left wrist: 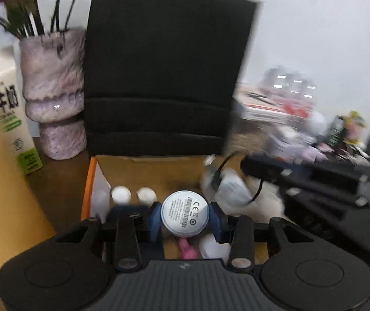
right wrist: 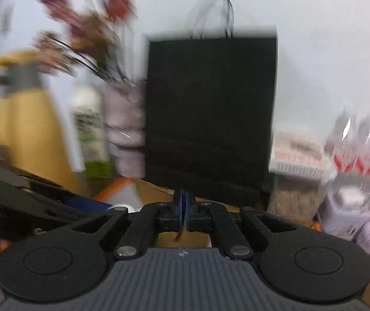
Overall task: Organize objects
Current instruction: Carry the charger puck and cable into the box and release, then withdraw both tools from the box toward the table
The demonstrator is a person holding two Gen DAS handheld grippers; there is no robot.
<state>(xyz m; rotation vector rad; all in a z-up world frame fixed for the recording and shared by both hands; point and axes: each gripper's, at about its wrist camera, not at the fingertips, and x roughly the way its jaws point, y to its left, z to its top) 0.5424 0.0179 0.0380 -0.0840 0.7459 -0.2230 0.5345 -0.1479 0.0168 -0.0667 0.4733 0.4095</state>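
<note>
Left fingers (left wrist: 185,216) clamp a white disc (left wrist: 185,213) by its rim, label up, above the open box (left wrist: 143,167) before the black bag (left wrist: 164,77), probably for stowing. Right fingers (right wrist: 184,203) pressed together, empty, nearby.

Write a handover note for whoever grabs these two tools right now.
Left tool: shut on a round white disc with a printed label, held above the open cardboard box.
Right tool: shut, pads together; whether anything thin is pinched is unclear.
Box sits in front of the black paper bag; it already holds two white round caps and other small items.
Left: place the disc, then sort the clutter on the right.
</note>
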